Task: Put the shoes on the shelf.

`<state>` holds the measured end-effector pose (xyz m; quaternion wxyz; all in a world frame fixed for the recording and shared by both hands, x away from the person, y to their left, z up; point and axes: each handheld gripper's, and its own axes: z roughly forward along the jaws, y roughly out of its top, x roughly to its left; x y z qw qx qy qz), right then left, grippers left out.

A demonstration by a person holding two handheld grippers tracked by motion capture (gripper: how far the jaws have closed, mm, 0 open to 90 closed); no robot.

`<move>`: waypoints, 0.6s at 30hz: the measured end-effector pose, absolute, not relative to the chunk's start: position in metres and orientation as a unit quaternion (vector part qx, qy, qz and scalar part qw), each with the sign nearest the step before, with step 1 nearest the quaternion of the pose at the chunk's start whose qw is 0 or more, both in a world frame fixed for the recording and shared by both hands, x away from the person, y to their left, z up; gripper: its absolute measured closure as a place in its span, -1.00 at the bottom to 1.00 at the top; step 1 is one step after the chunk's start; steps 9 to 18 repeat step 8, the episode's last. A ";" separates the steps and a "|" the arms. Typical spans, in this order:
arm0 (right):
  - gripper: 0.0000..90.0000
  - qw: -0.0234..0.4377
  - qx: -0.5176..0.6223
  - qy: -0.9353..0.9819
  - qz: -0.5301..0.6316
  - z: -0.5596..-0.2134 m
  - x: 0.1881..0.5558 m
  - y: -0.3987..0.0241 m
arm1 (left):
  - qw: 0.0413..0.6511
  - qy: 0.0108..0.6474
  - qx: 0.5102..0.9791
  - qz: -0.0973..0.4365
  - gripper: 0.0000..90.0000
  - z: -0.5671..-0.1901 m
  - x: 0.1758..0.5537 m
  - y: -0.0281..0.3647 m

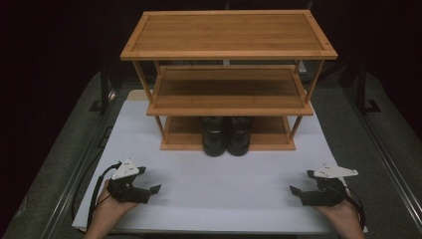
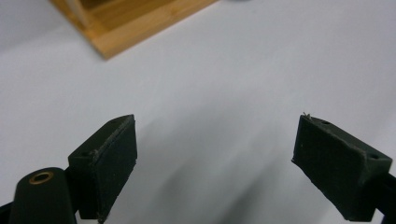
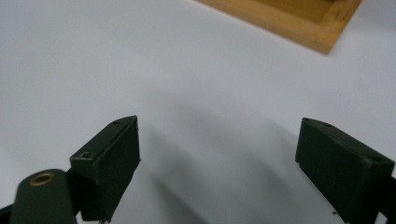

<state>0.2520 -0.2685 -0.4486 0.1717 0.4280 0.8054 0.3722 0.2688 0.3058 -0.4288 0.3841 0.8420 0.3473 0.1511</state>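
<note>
A three-tier bamboo shelf rack (image 1: 229, 52) stands at the back of the white table sheet (image 1: 219, 184). A pair of black shoes (image 1: 226, 135) sits on its bottom tier, toes toward me. My left gripper (image 1: 154, 189) rests low at the front left, held by a hand, jaws wide apart with nothing between them (image 2: 217, 154). At the front right my right gripper (image 1: 294, 191) is likewise open and empty (image 3: 219, 158). Both point inward over bare sheet. A corner of the rack's base (image 2: 126, 32) lies ahead in the left gripper view, and another corner (image 3: 303, 21) in the right gripper view.
Grey table surface (image 1: 358, 134) borders the white sheet on both sides, with metal rails (image 1: 393, 169) along the edges. Black stand feet (image 1: 370, 104) sit beside the rack at left and right. Cables trail from both grippers toward the front edge.
</note>
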 end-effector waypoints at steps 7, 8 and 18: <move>-0.70 0.186 0.428 0.813 0.349 -0.455 0.250 -0.267 | 0.371 0.351 0.846 0.156 -0.71 -0.436 0.267 0.310; -0.70 0.188 0.428 0.814 0.344 -0.456 0.249 -0.266 | 0.367 0.350 0.847 0.155 -0.71 -0.436 0.267 0.310; -0.70 0.188 0.428 0.814 0.344 -0.456 0.249 -0.266 | 0.367 0.350 0.847 0.155 -0.71 -0.436 0.267 0.310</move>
